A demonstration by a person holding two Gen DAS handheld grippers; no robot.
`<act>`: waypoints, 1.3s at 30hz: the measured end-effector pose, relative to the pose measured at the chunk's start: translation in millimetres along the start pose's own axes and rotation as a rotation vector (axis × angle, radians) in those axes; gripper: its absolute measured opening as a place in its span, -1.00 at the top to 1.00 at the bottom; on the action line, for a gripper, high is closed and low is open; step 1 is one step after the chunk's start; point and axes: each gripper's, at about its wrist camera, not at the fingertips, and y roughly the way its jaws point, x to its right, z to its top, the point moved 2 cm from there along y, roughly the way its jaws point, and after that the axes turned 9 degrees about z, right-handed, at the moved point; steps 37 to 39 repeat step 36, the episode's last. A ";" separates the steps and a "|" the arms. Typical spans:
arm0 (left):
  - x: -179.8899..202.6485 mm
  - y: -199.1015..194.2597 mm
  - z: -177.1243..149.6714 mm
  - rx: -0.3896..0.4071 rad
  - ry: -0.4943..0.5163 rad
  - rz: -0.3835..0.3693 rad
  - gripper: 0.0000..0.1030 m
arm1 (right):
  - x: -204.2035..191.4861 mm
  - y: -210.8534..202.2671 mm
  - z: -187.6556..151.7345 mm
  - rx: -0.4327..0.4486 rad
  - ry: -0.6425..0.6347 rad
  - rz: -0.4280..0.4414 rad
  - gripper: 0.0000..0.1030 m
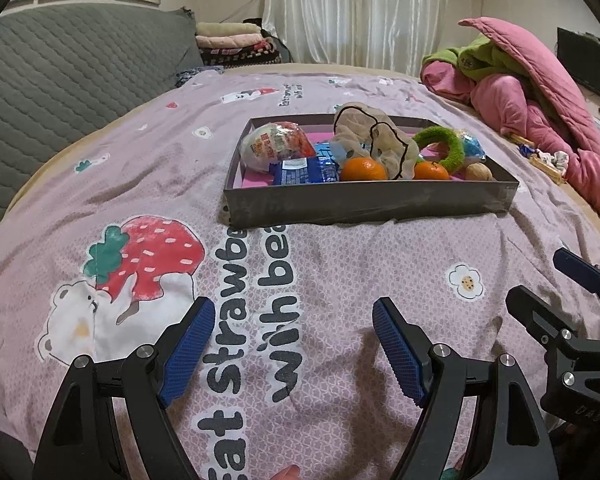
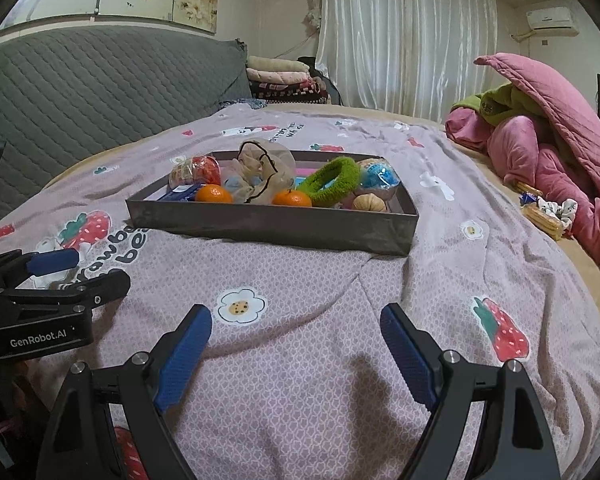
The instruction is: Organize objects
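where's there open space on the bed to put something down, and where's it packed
Free: the bedspread between the tray's near wall and the two open grippers, left gripper and right gripper; also the stretch left of the tray toward the grey headboard. Crowded: inside the tray, filled with oranges, a green ring and packets; and by the pink blankets.

A home bedroom: a bed under a strawberry-print cover [image 1: 340, 280], curtains [image 2: 404, 40], and folded blankets [image 2: 284, 80].

One grey tray [image 1: 364, 202] in the centre of the frame holds two oranges [image 1: 363, 169] [image 1: 431, 171], one walnut [image 1: 479, 172], one green ring [image 1: 444, 145] and one beige scrunchie [image 1: 374, 140]. It also holds one red-and-white packet [image 1: 274, 144], one blue packet [image 1: 305, 171] and one blue ball [image 1: 471, 146].
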 end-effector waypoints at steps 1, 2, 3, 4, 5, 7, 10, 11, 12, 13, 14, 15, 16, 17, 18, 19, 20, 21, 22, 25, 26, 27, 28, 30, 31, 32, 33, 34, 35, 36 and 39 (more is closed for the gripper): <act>0.3 -0.1 0.1 0.001 -0.001 0.000 -0.59 | 0.0 0.1 -0.1 0.001 0.000 -0.001 -0.67; 1.0 0.0 0.0 0.001 -0.001 0.001 -0.59 | 0.6 0.5 -0.2 0.000 0.002 -0.002 -0.67; 1.6 0.2 0.0 0.000 0.000 -0.002 -0.59 | 0.8 -0.1 -0.8 -0.001 0.004 -0.003 -0.67; 2.2 0.6 -0.1 -0.003 0.003 -0.002 -0.59 | 1.4 0.5 -1.0 -0.004 0.007 -0.002 -0.67; 2.5 0.8 -0.1 -0.004 0.003 0.001 -0.59 | 1.5 0.1 -1.4 -0.005 0.010 -0.001 -0.67; 3.2 1.0 -0.4 -0.006 0.007 0.001 -0.59 | 1.7 -0.4 -1.9 -0.006 0.012 0.002 -0.67; 3.8 1.3 -1.6 -0.011 0.010 0.002 -0.59 | 1.4 -0.7 -2.2 -0.006 0.009 0.002 -0.67; 3.9 1.6 -1.9 -0.014 0.010 0.004 -0.59 | 1.5 -0.7 -2.3 -0.006 0.009 0.002 -0.67; 4.2 1.6 -2.2 -0.016 0.011 0.003 -0.59 | 1.5 -0.8 -2.4 -0.007 0.010 0.003 -0.67; 4.5 1.9 -2.2 -0.019 0.014 0.003 -0.59 | 1.6 -0.7 -2.4 -0.008 0.009 0.002 -0.67; 4.6 1.8 -2.5 -0.020 0.016 0.005 -0.59 | 1.7 -0.8 -2.6 -0.008 0.007 -0.002 -0.67; 4.5 1.5 -2.8 -0.020 0.016 0.004 -0.59 | 1.9 -0.5 -2.5 -0.007 0.007 -0.003 -0.67; 4.3 1.6 -2.9 -0.021 0.016 0.002 -0.59 | 1.9 -0.3 -2.4 -0.008 0.008 -0.001 -0.67; 4.2 1.4 -3.0 -0.021 0.016 0.003 -0.59 | 2.2 -0.2 -2.5 -0.009 0.010 0.000 -0.67; 4.2 1.5 -3.0 -0.021 0.016 0.004 -0.59 | 2.4 0.0 -2.7 -0.010 0.012 0.000 -0.67; 3.8 1.6 -3.0 -0.022 0.015 0.005 -0.59 | 2.2 0.2 -3.0 -0.011 0.013 0.000 -0.67; 3.4 1.8 -2.9 -0.023 0.015 0.005 -0.59 | 2.3 0.5 -2.8 -0.011 0.013 0.001 -0.67; 2.8 1.9 -2.9 -0.024 0.013 0.004 -0.59 | 1.8 0.6 -2.8 -0.011 0.012 0.002 -0.67; 2.4 1.9 -3.2 -0.025 0.012 0.001 -0.59 | 1.2 0.8 -2.6 -0.011 0.011 0.002 -0.67; 3.1 2.2 -3.7 -0.028 0.016 0.001 -0.59 | 0.0 1.0 -2.7 -0.011 0.007 0.003 -0.67; 3.1 2.3 -4.0 -0.030 0.018 0.001 -0.59 | -0.1 1.2 -2.9 -0.013 0.008 0.004 -0.67; 3.2 2.4 -4.2 -0.030 0.017 0.002 -0.59 | -0.3 1.3 -3.0 -0.014 0.009 0.003 -0.67; 3.2 2.5 -4.2 -0.030 0.019 0.003 -0.59 | -0.4 0.8 -2.7 -0.012 0.009 0.001 -0.67; 3.1 2.4 -4.1 -0.030 0.018 0.003 -0.59 | -0.1 0.1 -2.1 -0.007 0.010 0.000 -0.67; 3.1 2.6 -4.0 -0.031 0.018 0.002 -0.59 | 0.2 0.1 -2.1 -0.007 0.011 -0.002 -0.67; 2.9 2.7 -4.0 -0.032 0.017 0.003 -0.59 | 0.2 0.3 -2.2 -0.009 0.013 -0.001 -0.67; 2.8 2.8 -3.9 -0.032 0.016 0.002 -0.59 | 0.7 0.8 -2.1 -0.010 0.014 0.000 -0.67; 2.7 3.2 -3.8 -0.033 0.015 -0.001 -0.59 | 0.5 0.9 -2.1 -0.010 0.014 0.000 -0.67; 2.5 3.2 -3.5 -0.033 0.012 -0.002 -0.59 | -0.2 0.7 -1.9 -0.009 0.013 0.001 -0.67; 2.2 3.1 -3.2 -0.034 0.009 -0.004 -0.59 | -0.3 0.5 -1.8 -0.008 0.012 0.001 -0.67; 2.2 3.1 -3.2 -0.034 0.009 -0.004 -0.59 | -0.3 0.5 -1.8 -0.008 0.012 0.001 -0.67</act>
